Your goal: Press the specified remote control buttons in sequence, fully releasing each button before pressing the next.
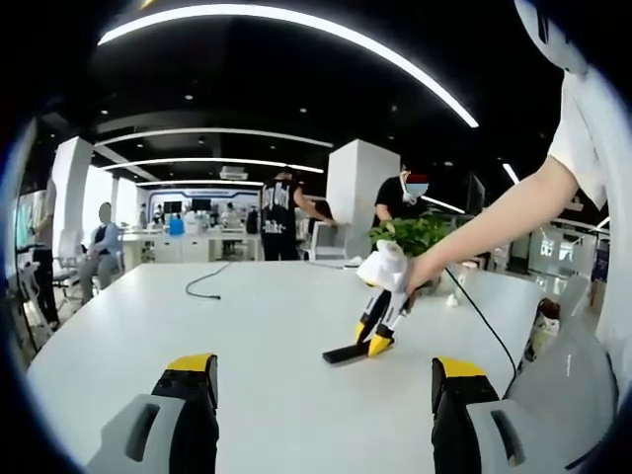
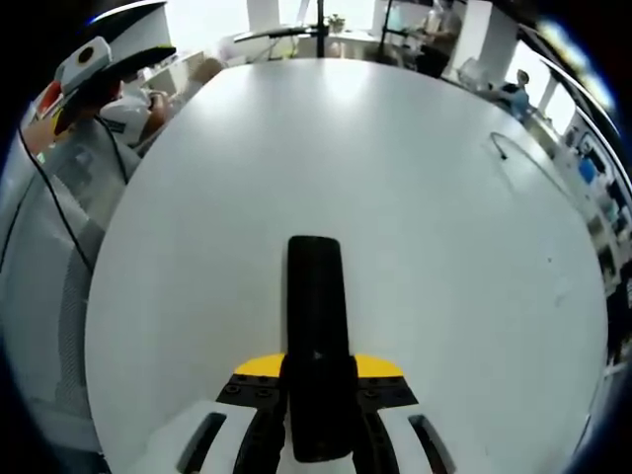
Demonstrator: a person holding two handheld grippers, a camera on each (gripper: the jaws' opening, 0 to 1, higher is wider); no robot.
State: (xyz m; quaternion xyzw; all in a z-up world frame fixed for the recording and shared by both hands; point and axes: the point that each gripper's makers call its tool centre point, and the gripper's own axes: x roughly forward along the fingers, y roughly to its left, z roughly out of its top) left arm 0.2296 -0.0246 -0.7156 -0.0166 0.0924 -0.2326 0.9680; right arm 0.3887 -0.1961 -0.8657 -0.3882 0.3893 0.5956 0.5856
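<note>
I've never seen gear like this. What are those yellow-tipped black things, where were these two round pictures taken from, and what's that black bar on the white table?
No robot here: a person holds a two-jaw gripper in each hand, each carrying a fisheye camera looking along its jaws. In the left gripper view, the left gripper has its jaws wide apart, holding nothing. Farther across the white table you see the person's hand working the right gripper, which is closed on a black remote control lying on the table. The right gripper view looks down from that gripper along the remote. A loose black cable also lies on the table, in an office.
</note>
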